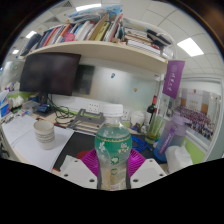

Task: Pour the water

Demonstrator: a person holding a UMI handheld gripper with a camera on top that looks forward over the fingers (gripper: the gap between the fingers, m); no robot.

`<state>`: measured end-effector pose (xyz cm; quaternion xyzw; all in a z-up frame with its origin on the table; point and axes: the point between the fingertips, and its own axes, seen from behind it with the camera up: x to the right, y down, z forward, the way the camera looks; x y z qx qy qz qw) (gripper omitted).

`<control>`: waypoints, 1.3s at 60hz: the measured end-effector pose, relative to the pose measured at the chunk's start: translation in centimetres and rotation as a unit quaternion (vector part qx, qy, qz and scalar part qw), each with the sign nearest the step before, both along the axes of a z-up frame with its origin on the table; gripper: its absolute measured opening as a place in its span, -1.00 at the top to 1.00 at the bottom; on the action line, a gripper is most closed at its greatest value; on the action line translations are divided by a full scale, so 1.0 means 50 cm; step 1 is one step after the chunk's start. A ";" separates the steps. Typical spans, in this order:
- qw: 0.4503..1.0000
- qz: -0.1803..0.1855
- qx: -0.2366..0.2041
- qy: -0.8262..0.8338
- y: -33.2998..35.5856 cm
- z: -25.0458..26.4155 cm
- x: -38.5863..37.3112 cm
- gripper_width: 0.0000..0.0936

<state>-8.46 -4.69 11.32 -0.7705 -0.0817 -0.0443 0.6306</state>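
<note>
Between the tongs [113,168] stands a clear plastic water bottle with a white cap [113,140], squeezed tight by both pink pads. At ten o'clock, on the tabletop [40,152], waits a pale round cup [43,131]. Tipping too fast could splash water past it.

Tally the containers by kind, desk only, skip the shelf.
Bottle, clear with white cap, between the tool's fingers, pads against its sides: 1
Cup, pale, on the desk beyond the tool: 1
Total: 2
</note>
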 end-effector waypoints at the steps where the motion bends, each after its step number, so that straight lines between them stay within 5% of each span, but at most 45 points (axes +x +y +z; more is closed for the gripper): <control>1: 1.000 0.004 0.001 -0.016 0.002 0.003 -0.006 0.30; 15: 0.952 0.081 -0.028 -0.293 0.085 0.065 -0.129 0.31; 30: 0.813 0.175 -0.031 -0.554 0.164 0.055 -0.260 0.31; 54: 0.612 0.196 -0.033 -0.765 0.228 0.036 -0.302 0.30; 66: 0.647 0.202 -0.037 -0.734 0.214 0.041 -0.322 0.30; 78: 0.808 0.189 -0.061 -0.555 0.172 0.087 -0.309 0.30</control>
